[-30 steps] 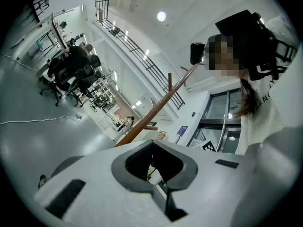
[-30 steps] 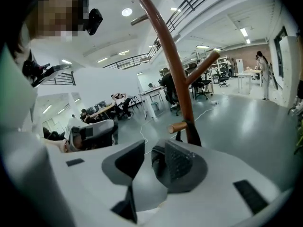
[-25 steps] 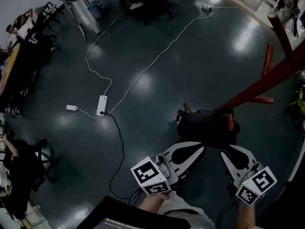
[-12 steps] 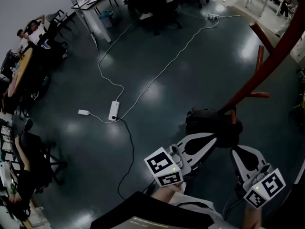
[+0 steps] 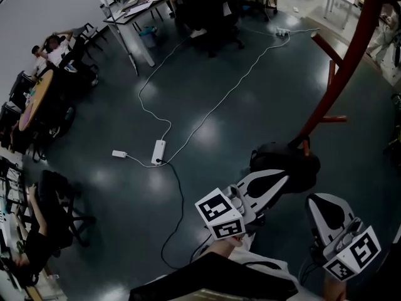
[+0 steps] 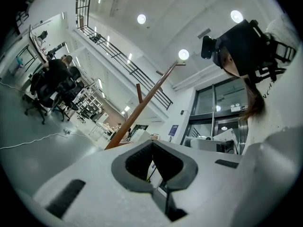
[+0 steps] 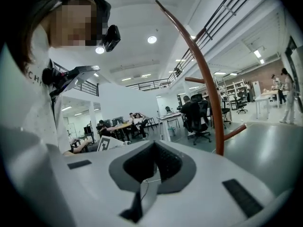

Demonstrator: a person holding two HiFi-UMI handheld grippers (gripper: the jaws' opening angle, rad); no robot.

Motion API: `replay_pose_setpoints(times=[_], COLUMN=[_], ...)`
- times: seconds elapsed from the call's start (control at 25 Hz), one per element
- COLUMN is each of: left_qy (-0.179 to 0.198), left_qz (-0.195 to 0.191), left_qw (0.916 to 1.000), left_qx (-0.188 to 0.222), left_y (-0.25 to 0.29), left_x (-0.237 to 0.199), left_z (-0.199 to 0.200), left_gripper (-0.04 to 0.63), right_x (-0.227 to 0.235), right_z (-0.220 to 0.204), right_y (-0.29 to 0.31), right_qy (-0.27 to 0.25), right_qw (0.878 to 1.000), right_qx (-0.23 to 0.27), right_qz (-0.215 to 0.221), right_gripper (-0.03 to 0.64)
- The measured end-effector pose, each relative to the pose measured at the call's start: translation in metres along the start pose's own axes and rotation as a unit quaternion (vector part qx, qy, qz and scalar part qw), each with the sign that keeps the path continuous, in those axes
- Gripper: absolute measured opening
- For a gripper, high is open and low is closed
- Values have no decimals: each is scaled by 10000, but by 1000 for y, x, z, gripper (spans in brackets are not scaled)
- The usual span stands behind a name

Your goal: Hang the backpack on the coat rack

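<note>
The left gripper point(image 5: 283, 179) has its jaws pressed together, with nothing between them. In the head view its tip overlaps the lower edge of the black backpack point(image 5: 285, 158). The right gripper point(image 5: 318, 200), at 4 o'clock from the left one, has just been closing its jaws, and they meet on nothing. The backpack lies on the dark floor point(image 5: 219, 105) at the foot of the red coat rack point(image 5: 338, 74), whose pole rises toward 1 o'clock.

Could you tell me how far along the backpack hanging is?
Nothing done: the backpack lies on the floor by the coat rack. In hand: nothing; the left gripper is shut empty, the right gripper has just closed on nothing. Left: grasp, lift, hook it.
</note>
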State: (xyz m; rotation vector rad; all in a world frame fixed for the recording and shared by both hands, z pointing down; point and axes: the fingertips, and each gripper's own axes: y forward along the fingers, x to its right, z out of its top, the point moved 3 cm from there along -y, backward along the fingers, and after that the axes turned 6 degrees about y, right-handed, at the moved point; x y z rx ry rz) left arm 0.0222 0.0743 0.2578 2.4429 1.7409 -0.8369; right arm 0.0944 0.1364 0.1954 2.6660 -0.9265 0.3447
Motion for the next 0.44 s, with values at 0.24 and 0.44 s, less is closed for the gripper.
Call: replay_pose_setpoints(times=[0.24,0.44], left_qy=[70,71], left_qz=[12,29], left_qw=[10000,10000], left_qx=[42,62], left_y=[-7,-15], left_x=[16,24], left_z=[7,5], left_gripper=[8,8], right_x=[-25,-34], right_z=[-2,-9], right_y=[-11,-16], right_qy=[8,23], right_qw=[9998,9999], right_qx=[116,72], right_qz=[131,152], right_gripper=[17,17])
